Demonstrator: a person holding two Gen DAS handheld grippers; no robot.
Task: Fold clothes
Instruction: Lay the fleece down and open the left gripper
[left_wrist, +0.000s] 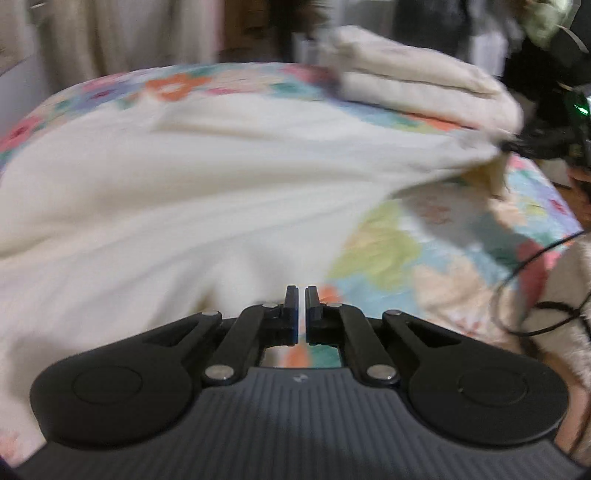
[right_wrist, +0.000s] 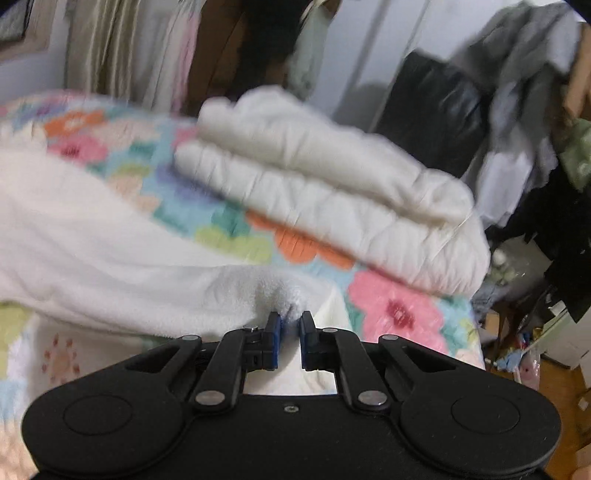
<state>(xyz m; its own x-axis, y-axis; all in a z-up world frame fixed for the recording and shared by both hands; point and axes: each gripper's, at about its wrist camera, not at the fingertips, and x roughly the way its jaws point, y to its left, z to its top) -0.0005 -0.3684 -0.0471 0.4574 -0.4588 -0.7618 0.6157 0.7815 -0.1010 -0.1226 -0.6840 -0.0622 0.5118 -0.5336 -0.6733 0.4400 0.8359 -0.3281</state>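
Note:
A white fleecy garment (left_wrist: 166, 192) lies spread over the floral bedspread (left_wrist: 424, 251). My left gripper (left_wrist: 301, 295) is shut at the garment's near edge, with a thin strip of white cloth between its pads. From there the free edge rises to the far right, where my right gripper (left_wrist: 517, 144) holds it off the bed. In the right wrist view the garment (right_wrist: 92, 251) bunches into my right gripper (right_wrist: 290, 319), which is shut on a pinch of fleece. Both views are blurred by motion.
A stack of folded cream cloth (right_wrist: 332, 184) (left_wrist: 424, 81) rests on the far side of the bedspread (right_wrist: 399, 306). Hanging clothes (right_wrist: 129, 48) and a black bag (right_wrist: 436, 110) stand behind. Clutter covers the floor (right_wrist: 535, 350) at right. A black cable (left_wrist: 517, 266) trails near the bed's right edge.

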